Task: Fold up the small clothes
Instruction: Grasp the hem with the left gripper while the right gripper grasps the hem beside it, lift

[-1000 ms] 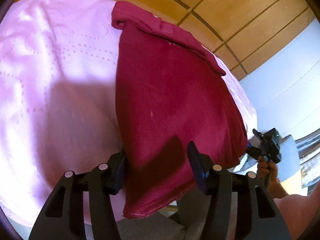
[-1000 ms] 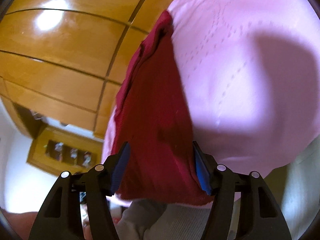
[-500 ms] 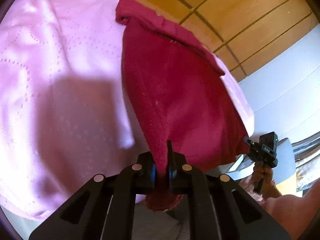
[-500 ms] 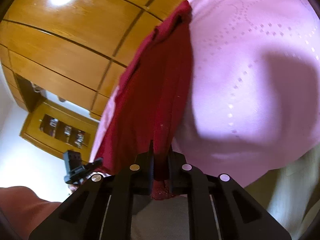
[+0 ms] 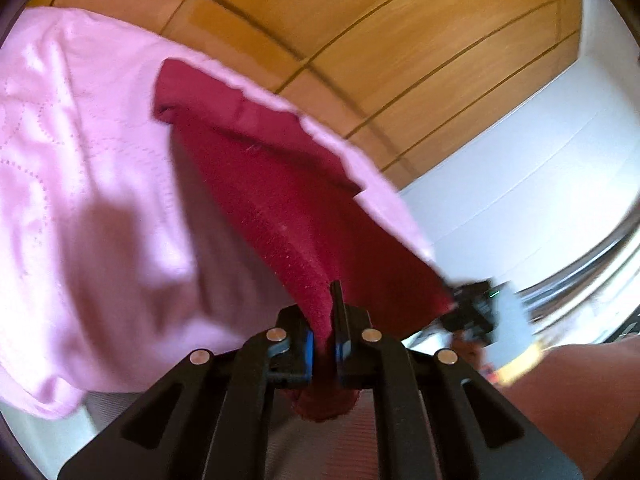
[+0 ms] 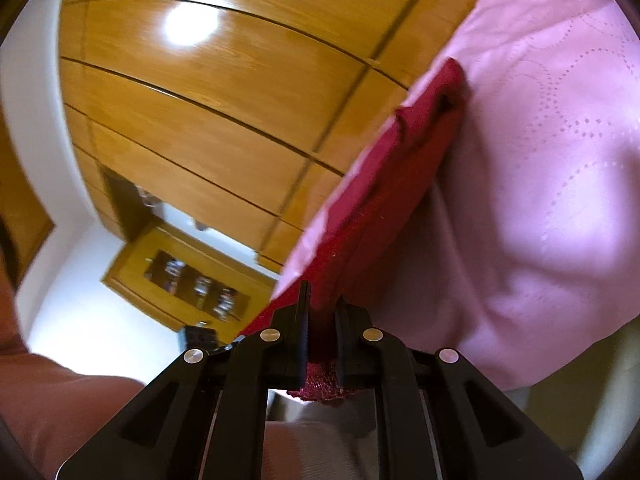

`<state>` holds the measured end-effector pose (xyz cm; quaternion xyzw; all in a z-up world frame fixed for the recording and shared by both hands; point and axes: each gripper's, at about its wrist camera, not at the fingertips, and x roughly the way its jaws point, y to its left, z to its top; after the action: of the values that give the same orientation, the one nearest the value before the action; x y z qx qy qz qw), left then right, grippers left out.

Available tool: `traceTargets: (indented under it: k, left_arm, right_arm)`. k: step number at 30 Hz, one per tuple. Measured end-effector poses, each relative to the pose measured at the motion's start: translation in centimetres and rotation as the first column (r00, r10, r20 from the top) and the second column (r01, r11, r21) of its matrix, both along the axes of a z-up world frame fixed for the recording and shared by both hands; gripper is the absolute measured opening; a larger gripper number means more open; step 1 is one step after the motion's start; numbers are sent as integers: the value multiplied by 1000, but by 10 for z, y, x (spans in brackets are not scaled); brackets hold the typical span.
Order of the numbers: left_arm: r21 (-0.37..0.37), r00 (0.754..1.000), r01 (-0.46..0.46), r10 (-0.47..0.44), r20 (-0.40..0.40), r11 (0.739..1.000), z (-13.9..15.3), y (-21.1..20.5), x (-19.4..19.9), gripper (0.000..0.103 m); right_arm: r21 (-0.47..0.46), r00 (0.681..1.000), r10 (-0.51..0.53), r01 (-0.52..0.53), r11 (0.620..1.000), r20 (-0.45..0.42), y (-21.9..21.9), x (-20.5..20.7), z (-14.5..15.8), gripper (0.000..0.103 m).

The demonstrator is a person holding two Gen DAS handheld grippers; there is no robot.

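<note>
Pink quilted bedspread by wood wardrobe doors, both grippers' fingers clamped on the red cloth's near edge.

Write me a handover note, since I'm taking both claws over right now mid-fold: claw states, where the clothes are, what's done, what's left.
Left claw: shut on the near edge of the dark red garment.
Right claw: shut on the same near edge, at its other corner.
Garment: far end lies on the pink cover; near end is raised off it between the claws.
Done: both corners gripped.
Left: probably carry the near edge over to the far end, lay it flat, release.
</note>
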<state>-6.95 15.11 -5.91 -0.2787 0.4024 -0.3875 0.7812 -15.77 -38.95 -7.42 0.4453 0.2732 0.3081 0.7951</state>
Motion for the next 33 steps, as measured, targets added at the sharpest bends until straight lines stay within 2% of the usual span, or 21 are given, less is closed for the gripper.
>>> traceTargets:
  k: [3,5,9,12,15,18,22,27,33]
  left_arm:
    - [-102,1000,3,-3,0,995,16,12,-8,6]
    - [-133,1000,-2,2,3,991,23,18,-14,6]
    - [-181,999,-31,29,-15,983,27,27,-13,6]
    - [-207,998,-54,51,-20,977,23,34,-3,6]
    - [-212,995,-91,80,-58,973,18,37,22,6]
    - [-230,992,-119,107,-63,966,16,37,47,7]
    - [-202,986,-160,148,-77,966,14,35,84,7]
    - [-127,972,-201,182,-148,971,-4,28,139,7]
    - [-6,960,-227,223,-172,974,-28,11,196,7]
  right_arm:
    - [82,999,1,-5,997,47,-2,-19,5,9]
    - [149,998,-4,-6,989,69,-4,-33,7,9]
    - [214,996,-23,4,977,85,-7,-39,10,9]
    - [258,993,-49,20,966,105,-16,-23,12,9]
    - [294,992,-77,44,955,104,-30,3,15,9]
    - [330,990,-109,73,941,93,-35,37,14,9]
    - [403,990,-141,119,907,25,-42,80,0,9]
    - [478,986,-144,167,862,-85,-47,136,-22,9]
    - [450,969,-165,233,862,-186,-50,182,-36,9]
